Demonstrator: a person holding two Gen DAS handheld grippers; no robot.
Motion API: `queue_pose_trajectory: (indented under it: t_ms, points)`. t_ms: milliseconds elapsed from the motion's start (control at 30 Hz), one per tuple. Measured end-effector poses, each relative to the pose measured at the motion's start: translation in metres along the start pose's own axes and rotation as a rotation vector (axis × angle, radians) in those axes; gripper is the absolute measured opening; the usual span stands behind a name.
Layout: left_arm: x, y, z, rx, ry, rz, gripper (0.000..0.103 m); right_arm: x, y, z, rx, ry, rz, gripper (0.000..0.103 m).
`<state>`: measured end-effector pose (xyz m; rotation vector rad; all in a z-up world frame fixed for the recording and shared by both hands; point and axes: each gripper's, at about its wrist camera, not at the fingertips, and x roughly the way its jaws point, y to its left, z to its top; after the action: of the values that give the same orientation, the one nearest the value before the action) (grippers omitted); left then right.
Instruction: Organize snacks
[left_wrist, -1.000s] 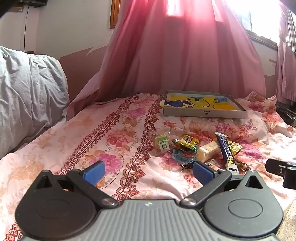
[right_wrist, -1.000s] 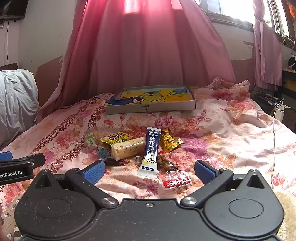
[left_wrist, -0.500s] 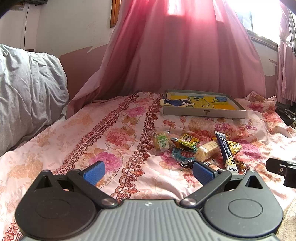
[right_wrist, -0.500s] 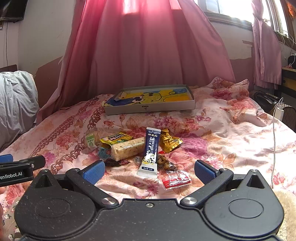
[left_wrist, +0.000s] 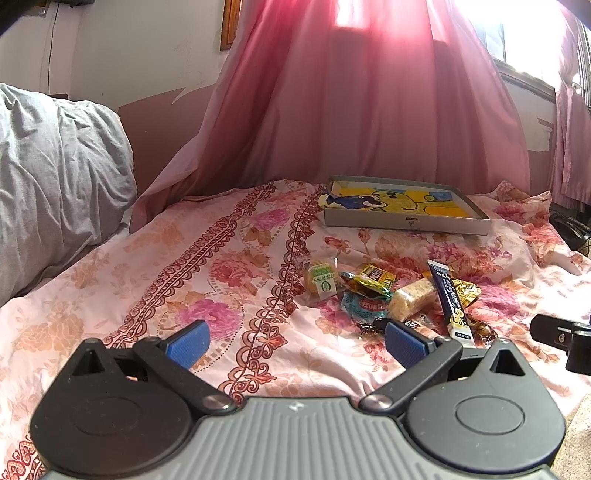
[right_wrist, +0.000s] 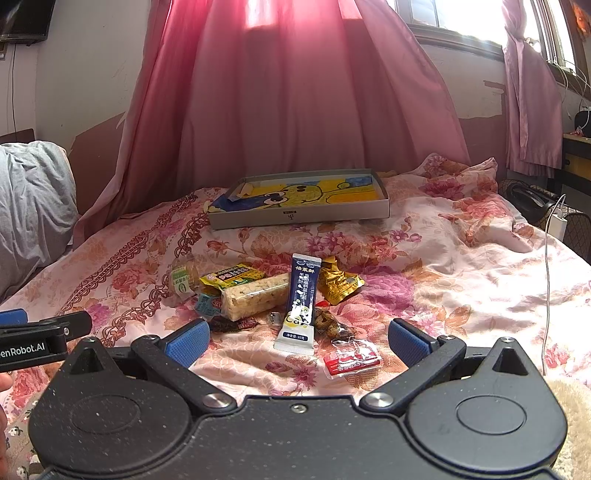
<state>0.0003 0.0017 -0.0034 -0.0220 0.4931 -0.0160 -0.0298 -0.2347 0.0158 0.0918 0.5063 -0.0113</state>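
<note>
Nothing is sorted yet: the snacks (right_wrist: 280, 299) lie heaped mid-bed, the tray (right_wrist: 299, 216) beyond them holds none, and both the left hand-held gripper (left_wrist: 293, 338) and right hand-held gripper (right_wrist: 295, 338) gape empty.

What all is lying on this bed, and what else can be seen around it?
Shallow grey cardboard box: one, yellow cartoon lining, far end of bed.
Dark blue stick sachet: one, middle of the snack pile.
Pale rice-cracker bar: one, clear wrapper, left of the sachet.
Gold foil packet: one, right of the sachet.
Red-and-white packet: one, nearest the right gripper.
Floral bedsheet: one, pink.
Pink curtain: behind the bed.
Grey pillow: one, left.
Left gripper: open, empty.
Right gripper: open, empty.
</note>
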Motion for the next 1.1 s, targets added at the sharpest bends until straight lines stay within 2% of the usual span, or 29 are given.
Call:
queue_pose_trajectory:
  t_ms: [767,1100]
  points:
    - [-0.002,-0.001,-0.001,0.008,-0.001,-0.006,0.103,0.001,-0.003,-0.001,0.015,0.004,0.006,0.102]
    - [0.013,0.001,-0.004,0.005,0.018,0.005,0.103,0.008,-0.006,0.0,0.061,0.047,0.012,0.102]
